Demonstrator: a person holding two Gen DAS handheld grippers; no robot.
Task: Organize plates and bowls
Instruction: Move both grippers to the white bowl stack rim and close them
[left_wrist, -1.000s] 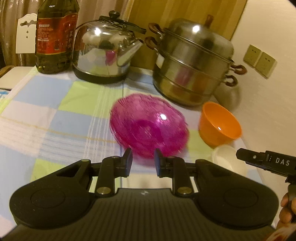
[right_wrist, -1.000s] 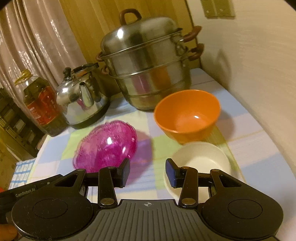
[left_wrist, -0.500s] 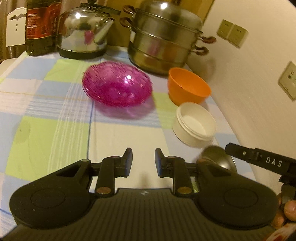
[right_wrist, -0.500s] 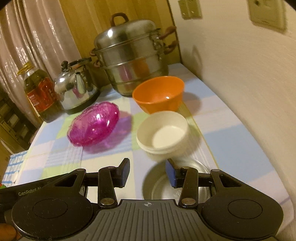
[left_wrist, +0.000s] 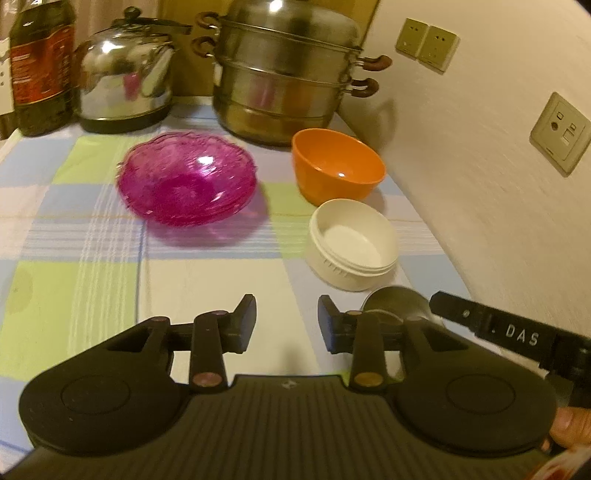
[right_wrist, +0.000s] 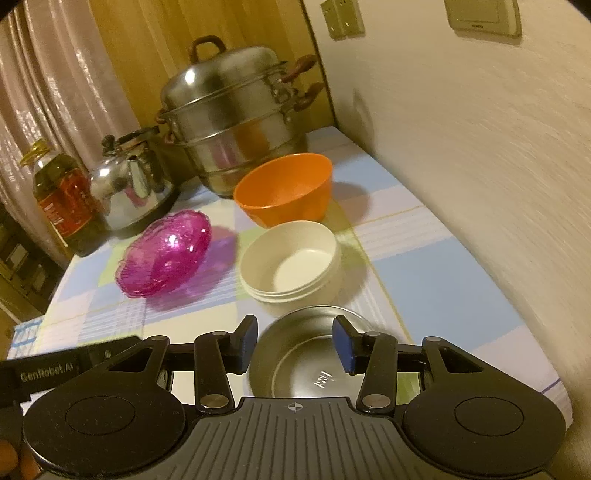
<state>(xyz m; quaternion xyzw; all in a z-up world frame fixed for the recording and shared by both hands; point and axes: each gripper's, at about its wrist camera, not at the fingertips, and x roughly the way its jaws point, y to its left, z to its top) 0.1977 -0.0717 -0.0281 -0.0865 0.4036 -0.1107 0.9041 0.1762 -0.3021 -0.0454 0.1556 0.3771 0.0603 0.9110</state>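
Gleaming magenta, the ribbed glass bowl (left_wrist: 186, 179) sits beyond both empty, wide-spread hand-held grippers.

right tool (right_wrist: 294, 344) gapes above steel bowl (right_wrist: 306, 354).

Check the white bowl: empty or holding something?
Empty. The white bowl sits upright, and its bare pale floor shows in both wrist views, with nothing inside. It stands between the orange bowl and the steel bowl.

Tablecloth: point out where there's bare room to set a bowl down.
Bare cloth lies in front of the pink glass dish, left of the white bowl, and at the left side. The right edge is crowded: orange bowl, white bowl, steel bowl along the wall.
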